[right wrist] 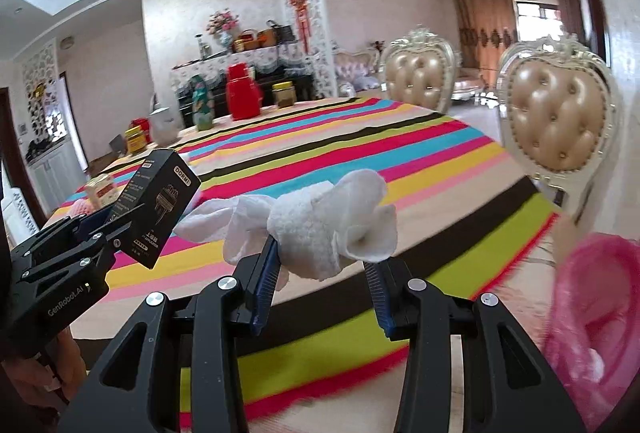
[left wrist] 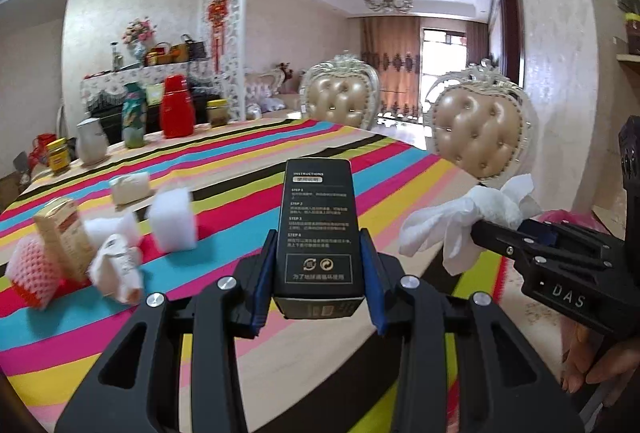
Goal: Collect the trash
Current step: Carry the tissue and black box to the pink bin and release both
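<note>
The black printed cardboard box (left wrist: 319,233) sits clamped between the left gripper's (left wrist: 319,257) blue pads, lifted above the rainbow-striped tablecloth (left wrist: 256,161). The crumpled white paper tissue (right wrist: 320,221) is pinched in the right gripper (right wrist: 324,265), just left of the pink plastic bag-lined bin (right wrist: 596,317). Neither is binned yet; white foam blocks (left wrist: 172,219), a netted fruit sleeve (left wrist: 30,269) and wrappers (left wrist: 116,267) remain on the cloth, well apart from the bin.

Both claws are matte black linkage frames with silver round screws and blue ribbed pads. The left claw (left wrist: 319,265) reads "GenRobot.AI" in white; the right claw (right wrist: 326,279) reads "DAS".
</note>
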Demonstrator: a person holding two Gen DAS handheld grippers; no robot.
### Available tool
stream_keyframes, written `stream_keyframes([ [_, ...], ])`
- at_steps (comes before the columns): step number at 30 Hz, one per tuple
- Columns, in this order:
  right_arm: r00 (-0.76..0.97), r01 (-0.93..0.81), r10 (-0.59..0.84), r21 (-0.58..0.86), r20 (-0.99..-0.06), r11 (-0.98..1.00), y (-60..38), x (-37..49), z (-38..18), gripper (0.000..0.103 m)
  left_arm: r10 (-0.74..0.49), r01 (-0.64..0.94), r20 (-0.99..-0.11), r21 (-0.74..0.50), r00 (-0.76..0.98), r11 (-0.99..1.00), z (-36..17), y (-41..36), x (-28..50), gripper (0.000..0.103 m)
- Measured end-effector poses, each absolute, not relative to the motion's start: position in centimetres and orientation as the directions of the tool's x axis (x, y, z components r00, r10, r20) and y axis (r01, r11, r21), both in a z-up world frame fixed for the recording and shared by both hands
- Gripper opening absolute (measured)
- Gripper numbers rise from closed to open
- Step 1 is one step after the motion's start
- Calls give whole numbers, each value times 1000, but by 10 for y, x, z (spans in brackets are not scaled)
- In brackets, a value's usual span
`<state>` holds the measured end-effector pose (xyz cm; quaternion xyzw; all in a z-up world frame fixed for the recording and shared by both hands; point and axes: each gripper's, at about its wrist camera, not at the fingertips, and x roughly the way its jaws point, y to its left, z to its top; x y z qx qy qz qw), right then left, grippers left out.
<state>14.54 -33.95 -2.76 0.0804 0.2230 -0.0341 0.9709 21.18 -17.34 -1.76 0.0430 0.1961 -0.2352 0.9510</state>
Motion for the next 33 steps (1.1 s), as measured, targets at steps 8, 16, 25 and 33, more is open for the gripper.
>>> stream_keyframes([
  [8, 889, 230, -142, 156, -436, 961, -389, 115, -34, 40, -531, 581, -396, 7, 749, 814, -20, -235, 204, 38],
  [16, 862, 366, -265, 168, -433, 915, -439, 77, -39, 40, -631, 696, -410, 16, 659, 717, -25, -303, 190, 38],
  [25, 779, 554, -431, 178, -455, 813, -511, 19, -49, 41, -738, 816, -424, 1, 525, 579, -31, -382, 167, 38],
  [33, 707, 661, -526, 178, -472, 729, -555, -25, -58, 41, -808, 901, -453, -25, 376, 433, -40, -451, 146, 38],
])
